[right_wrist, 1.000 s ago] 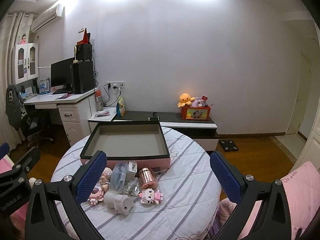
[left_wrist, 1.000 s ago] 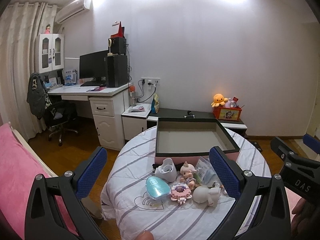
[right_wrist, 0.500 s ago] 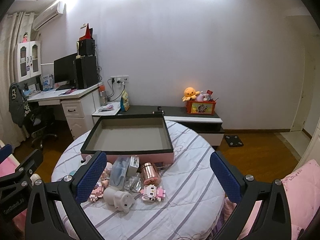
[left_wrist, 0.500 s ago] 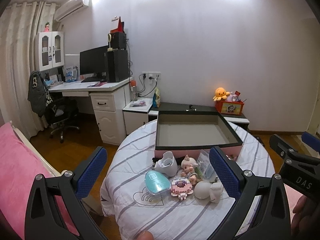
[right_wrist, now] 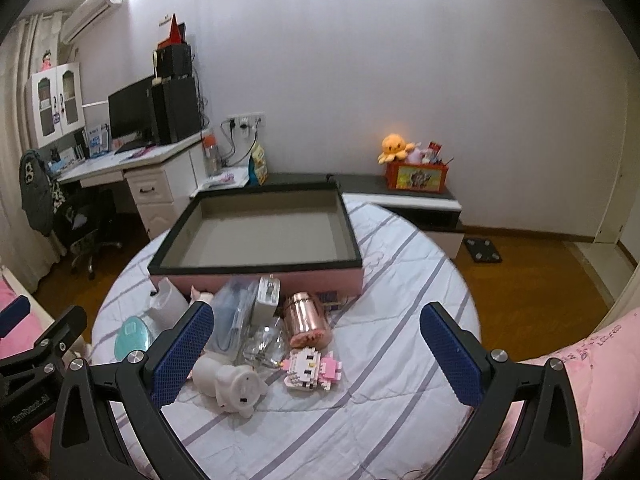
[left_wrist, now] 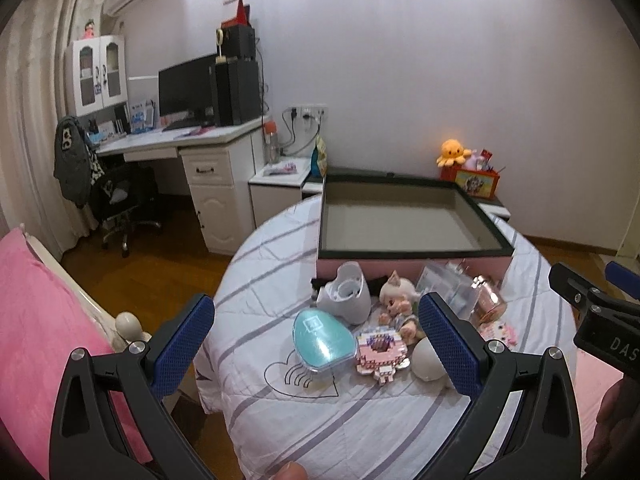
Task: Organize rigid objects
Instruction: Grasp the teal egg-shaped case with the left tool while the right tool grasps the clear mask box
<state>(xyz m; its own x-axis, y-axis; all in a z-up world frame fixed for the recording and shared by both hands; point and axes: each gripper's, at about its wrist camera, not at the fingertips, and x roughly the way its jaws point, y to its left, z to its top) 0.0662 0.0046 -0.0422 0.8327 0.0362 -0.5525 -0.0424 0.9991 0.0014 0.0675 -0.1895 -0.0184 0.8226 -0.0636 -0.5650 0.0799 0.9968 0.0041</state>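
A pink box with a dark rim (left_wrist: 408, 249) (right_wrist: 256, 268) stands empty on the round table. In front of it lie a teal egg-shaped case (left_wrist: 323, 339) (right_wrist: 132, 335), a white cup-like piece (left_wrist: 347, 293), a small doll (left_wrist: 398, 296), a pink brick figure (left_wrist: 381, 353) (right_wrist: 312, 368), a white pig figure (right_wrist: 230, 384), a copper can (right_wrist: 307, 318) and clear packets (right_wrist: 234, 320). My left gripper (left_wrist: 316, 344) hangs open above the near items. My right gripper (right_wrist: 316, 354) is open too, over the brick figure, holding nothing.
The table wears a white striped cloth (right_wrist: 380, 400). A pink bed (left_wrist: 36, 320) lies at the left, a white desk with a monitor (left_wrist: 192, 136) behind, and a low cabinet with an orange plush (right_wrist: 396, 146) along the far wall. Wooden floor (right_wrist: 532, 280) shows to the right.
Both grippers have come closer to the table and tilted down, so the objects and box look larger. Nothing on the table has moved; both stay open.
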